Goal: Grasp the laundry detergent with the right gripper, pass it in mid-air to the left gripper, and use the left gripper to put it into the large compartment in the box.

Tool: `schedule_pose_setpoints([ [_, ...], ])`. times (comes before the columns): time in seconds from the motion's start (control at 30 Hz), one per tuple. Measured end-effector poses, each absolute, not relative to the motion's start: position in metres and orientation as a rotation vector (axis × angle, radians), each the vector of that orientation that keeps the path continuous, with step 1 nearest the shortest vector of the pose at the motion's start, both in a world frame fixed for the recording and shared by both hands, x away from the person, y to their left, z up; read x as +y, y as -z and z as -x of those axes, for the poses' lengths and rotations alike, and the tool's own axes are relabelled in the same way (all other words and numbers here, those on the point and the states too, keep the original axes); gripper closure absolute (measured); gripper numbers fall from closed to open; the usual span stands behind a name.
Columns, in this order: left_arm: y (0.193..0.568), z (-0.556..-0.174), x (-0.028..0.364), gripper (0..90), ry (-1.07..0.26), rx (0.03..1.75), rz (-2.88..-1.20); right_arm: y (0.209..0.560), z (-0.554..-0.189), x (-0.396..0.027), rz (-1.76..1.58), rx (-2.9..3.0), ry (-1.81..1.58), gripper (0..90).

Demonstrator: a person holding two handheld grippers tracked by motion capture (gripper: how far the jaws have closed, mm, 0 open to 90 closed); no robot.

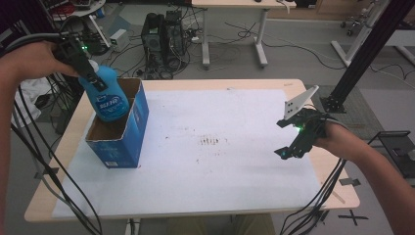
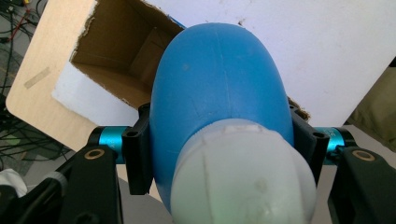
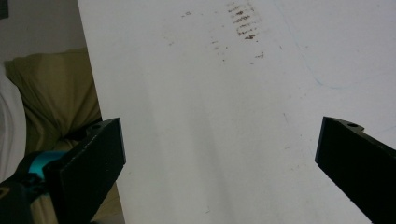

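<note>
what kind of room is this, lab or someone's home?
Most likely a robotics or data-collection lab: desktop computer towers stand on the floor amid loose cables, a black metal frame rises beside the wooden table, and its white cover sheet looks like a work surface.

A robotics lab or workshop: beyond the table (image 1: 254,84), past the left gripper (image 1: 90,73), two computer towers (image 1: 164,36) stand on a bare floor amid tangled cables (image 1: 230,34). A black metal frame (image 1: 364,49) rises behind the right gripper (image 1: 293,142), beside a second desk (image 1: 235,4).
</note>
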State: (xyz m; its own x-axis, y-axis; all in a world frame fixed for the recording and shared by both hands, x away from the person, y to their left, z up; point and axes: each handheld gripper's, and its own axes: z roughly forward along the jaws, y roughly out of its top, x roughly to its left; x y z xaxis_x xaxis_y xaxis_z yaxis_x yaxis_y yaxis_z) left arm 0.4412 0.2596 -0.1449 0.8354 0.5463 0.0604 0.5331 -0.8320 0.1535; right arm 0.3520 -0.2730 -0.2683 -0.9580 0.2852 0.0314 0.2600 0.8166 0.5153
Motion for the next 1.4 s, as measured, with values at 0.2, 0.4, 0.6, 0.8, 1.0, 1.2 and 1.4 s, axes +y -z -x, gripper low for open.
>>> schedule_pose_setpoints([
  [0.2,0.168,-0.447,0.259,37.9,-0.122,0.837,-2.913,0.268,-0.353,-0.273,-0.422,2.926,-0.847,0.7],
  [0.4,0.199,-0.448,0.254,37.9,-0.114,0.86,-2.907,0.267,-0.351,-0.273,-0.419,2.915,-0.863,0.7],
  [0.6,0.221,-0.451,0.251,37.8,-0.1,0.793,-2.988,0.267,-0.351,-0.272,-0.435,2.913,-0.864,0.7],
  [0.8,0.24,-0.451,0.253,37.9,-0.1,0.823,-2.972,0.268,-0.351,-0.271,-0.427,2.917,-0.864,0.7],
  [1.0,0.255,-0.454,0.253,37.9,-0.074,0.798,-3.004,0.269,-0.351,-0.27,-0.424,2.921,-0.865,0.7],
  [1.2,0.266,-0.455,0.254,37.9,-0.076,0.797,-3.02,0.27,-0.351,-0.267,-0.42,2.924,-0.865,0.7],
  [1.4,0.272,-0.456,0.255,37.8,-0.067,0.794,-3.026,0.273,-0.351,-0.267,-0.421,2.926,-0.868,0.7],
])
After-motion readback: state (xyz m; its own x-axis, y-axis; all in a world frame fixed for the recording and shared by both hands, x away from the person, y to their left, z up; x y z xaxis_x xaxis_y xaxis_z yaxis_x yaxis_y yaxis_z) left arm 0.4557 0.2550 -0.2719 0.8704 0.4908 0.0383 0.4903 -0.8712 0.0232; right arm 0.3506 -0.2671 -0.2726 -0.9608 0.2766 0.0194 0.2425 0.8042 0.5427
